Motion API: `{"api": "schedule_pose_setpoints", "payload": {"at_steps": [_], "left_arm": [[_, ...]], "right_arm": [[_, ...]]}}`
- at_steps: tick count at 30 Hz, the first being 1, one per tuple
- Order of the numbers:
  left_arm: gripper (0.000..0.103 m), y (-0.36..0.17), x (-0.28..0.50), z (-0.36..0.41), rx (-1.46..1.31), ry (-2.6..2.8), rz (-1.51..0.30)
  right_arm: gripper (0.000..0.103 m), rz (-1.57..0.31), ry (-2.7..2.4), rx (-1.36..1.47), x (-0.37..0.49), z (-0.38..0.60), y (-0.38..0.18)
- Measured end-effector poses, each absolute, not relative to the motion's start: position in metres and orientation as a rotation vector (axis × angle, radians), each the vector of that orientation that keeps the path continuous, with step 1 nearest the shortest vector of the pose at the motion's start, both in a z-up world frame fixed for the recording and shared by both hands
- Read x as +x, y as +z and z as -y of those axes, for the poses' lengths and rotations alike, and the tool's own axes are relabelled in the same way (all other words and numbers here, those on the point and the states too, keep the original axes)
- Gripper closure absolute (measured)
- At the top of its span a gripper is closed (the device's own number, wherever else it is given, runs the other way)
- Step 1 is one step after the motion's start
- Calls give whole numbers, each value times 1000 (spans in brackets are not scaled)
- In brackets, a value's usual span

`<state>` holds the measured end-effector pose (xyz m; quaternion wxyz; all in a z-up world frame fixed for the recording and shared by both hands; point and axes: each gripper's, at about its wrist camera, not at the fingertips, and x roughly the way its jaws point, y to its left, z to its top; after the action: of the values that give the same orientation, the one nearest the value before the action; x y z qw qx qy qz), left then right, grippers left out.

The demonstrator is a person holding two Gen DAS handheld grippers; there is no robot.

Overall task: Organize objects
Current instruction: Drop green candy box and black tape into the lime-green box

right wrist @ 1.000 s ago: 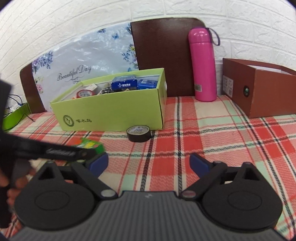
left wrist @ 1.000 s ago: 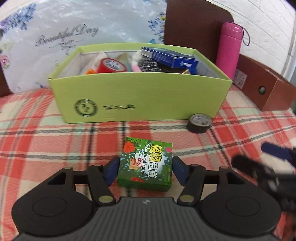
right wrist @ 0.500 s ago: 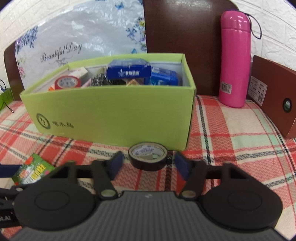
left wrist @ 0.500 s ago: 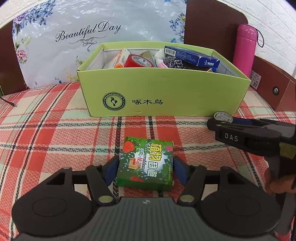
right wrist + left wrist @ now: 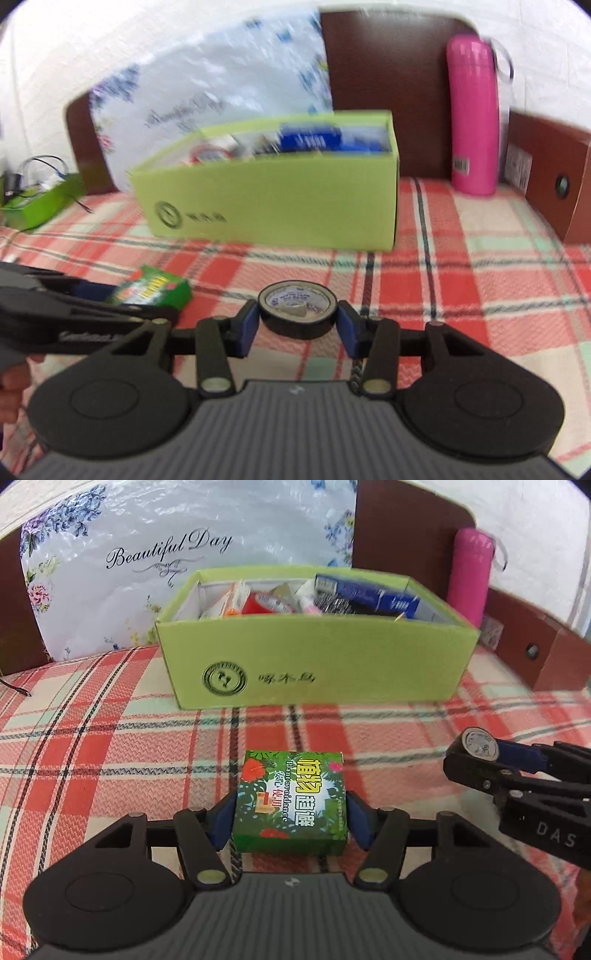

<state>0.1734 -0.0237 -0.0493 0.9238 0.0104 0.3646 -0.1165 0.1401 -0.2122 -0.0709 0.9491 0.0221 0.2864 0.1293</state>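
While the lime-green box (image 5: 317,672) is being kept on the plaid desk (image 5: 92,753), a small green carton (image 5: 291,805) is being clamped by the left gripper (image 5: 291,814), and a black tape roll (image 5: 297,314) is being gripped by the right gripper (image 5: 297,325), both before it.

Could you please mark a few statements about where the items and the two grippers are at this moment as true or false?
1. The left gripper holds a small green printed cardboard box. True.
2. The right gripper holds a roll of red tape. False: it is shut on a black roll of tape.
3. The open lime-green cardboard box already has items inside. True.
4. The tall pink insulated bottle lies on its side on the checked tablecloth. False: it stands upright.
5. The small green box is inside the lime-green box. False: it is in front of it, in the left gripper.
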Motion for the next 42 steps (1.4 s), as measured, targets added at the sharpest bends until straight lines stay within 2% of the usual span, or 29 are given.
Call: {"api": "schedule_pose_setpoints", "payload": {"at_steps": [8, 17, 18, 19, 20, 23, 31, 42], "left_arm": [[39, 19, 190, 27, -13, -259, -582], [37, 49, 247, 34, -56, -222, -490], [24, 46, 253, 34, -65, -207, -482], [15, 41, 259, 35, -58, -185, -505], [15, 36, 263, 35, -49, -163, -527], [15, 16, 259, 24, -57, -166, -549], [15, 0, 216, 10, -75, -141, -558], [11, 20, 138, 18, -50, -133, -509]], "right_arm": [[58, -399, 238, 16, 155, 214, -12], [57, -358, 135, -10, 223, 219, -8], [37, -363, 138, -23, 231, 219, -14], [21, -384, 146, -40, 238, 219, -20], [4, -392, 135, -51, 238, 219, -26], [0, -351, 131, -53, 219, 223, -39], [0, -465, 68, 100, 177, 238, -54], [0, -506, 118, 83, 105, 227, -16]]}}
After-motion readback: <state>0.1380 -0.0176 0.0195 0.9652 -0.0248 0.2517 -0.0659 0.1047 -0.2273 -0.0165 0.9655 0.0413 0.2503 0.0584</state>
